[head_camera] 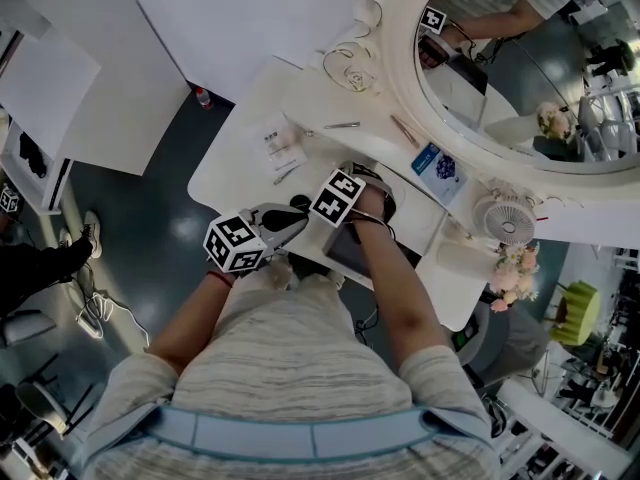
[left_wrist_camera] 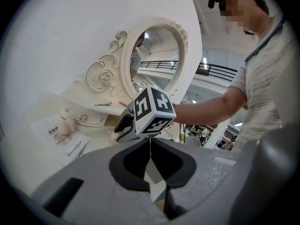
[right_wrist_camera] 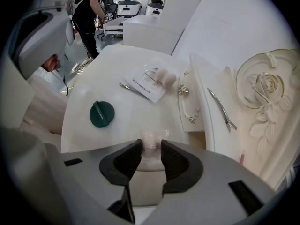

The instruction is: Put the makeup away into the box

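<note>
While right gripper (right_wrist_camera: 151, 146) pinches small pale clear item (right_wrist_camera: 151, 138) low over table (right_wrist_camera: 131, 121), left gripper (left_wrist_camera: 150, 146) sits pressed together, empty. Green compact (right_wrist_camera: 101, 113), puff (right_wrist_camera: 164, 77) lie out on table. Box not made out.

The dressing table (right_wrist_camera: 117, 78) is white and its mirror frame (right_wrist_camera: 267, 90) cream with a carved rose pattern. On the table are a dark green round compact (right_wrist_camera: 101, 113) and a white leaflet (right_wrist_camera: 147, 86) with black print. The left gripper (left_wrist_camera: 150, 144) and right gripper (right_wrist_camera: 151, 149) are grey with black pads (right_wrist_camera: 133, 156) and black-and-white marker cubes (head_camera: 236, 243) — the small makeup item (right_wrist_camera: 151, 141) at the right one is pale, translucent pink. The person's shirt (head_camera: 300, 368) is grey with fine stripes, the floor (head_camera: 160, 218) dark blue-grey.
</note>
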### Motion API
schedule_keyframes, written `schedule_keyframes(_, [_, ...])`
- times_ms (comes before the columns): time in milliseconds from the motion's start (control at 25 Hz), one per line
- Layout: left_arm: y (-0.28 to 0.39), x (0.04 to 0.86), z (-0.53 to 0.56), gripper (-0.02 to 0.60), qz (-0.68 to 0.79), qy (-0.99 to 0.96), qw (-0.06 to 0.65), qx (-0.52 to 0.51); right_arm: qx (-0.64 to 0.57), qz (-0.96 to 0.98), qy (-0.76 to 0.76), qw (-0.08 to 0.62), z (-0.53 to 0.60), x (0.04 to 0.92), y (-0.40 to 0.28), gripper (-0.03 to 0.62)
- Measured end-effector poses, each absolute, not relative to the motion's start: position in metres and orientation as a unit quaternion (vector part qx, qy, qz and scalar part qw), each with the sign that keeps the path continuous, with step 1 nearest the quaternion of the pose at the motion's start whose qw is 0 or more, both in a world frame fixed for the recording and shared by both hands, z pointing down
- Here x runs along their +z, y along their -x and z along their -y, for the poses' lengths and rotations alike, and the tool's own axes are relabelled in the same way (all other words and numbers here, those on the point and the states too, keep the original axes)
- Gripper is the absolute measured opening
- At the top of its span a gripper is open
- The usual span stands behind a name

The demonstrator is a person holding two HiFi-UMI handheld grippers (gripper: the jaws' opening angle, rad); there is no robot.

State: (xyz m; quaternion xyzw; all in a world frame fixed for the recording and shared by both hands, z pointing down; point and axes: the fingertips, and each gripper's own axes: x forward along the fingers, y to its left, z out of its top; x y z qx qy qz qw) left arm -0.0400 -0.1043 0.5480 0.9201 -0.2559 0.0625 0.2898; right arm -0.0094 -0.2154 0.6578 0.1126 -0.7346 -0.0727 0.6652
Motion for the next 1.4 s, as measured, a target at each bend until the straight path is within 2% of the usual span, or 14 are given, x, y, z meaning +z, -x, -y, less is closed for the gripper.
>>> schedule_keyframes(560, [0.019,0.537,0.103,0.015,0.226,-0.932,0.274,0.067,-0.026,0.799,-0.199,0.567,0.217,0.601,0.008,0.124])
schedule_keyframes(960, [-0.006,0.53,0.099,0.015,0.194,-0.943,0.26,0.073,0.033,0.845,-0.289,0.45,0.203,0.537,-0.028,0.124])
schedule_keyframes(1400, [-0.031,0.526,0.086,0.015,0.156,-0.952,0.247,0.088,0.077,0.839,-0.352,0.408,0.161,0.522,-0.078,0.124])
